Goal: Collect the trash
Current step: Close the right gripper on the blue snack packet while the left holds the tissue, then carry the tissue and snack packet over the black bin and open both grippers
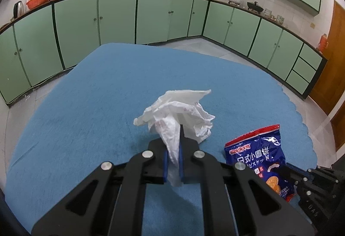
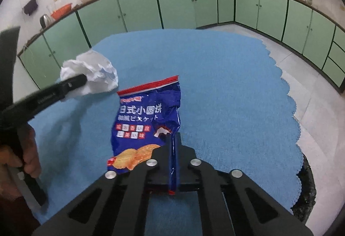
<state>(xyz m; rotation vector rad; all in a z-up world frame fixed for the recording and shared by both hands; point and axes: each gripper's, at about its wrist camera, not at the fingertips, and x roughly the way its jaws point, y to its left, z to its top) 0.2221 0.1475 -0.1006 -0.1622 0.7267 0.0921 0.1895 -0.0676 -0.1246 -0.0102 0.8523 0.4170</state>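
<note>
Above the blue-covered bench (image 1: 86, 106), the left gripper (image 1: 173, 149) reaches forward, fingers pinched tight on a crumpled white tissue (image 1: 179, 113). Just right of the tissue, the right gripper (image 2: 173, 158) has its fingers clamped on the edge of a blue snack bag (image 2: 148, 119), held upright. The person's left hand (image 2: 28, 156) grips the handle.

white tissue (image 1: 176, 115), navy-and-red snack bag (image 2: 148, 121), blue cloth (image 1: 97, 95).

Above the cloth-covered table (image 1: 90, 106), the crumpled tissue (image 1: 179, 115) is left of the snack bag (image 2: 146, 126).
</note>
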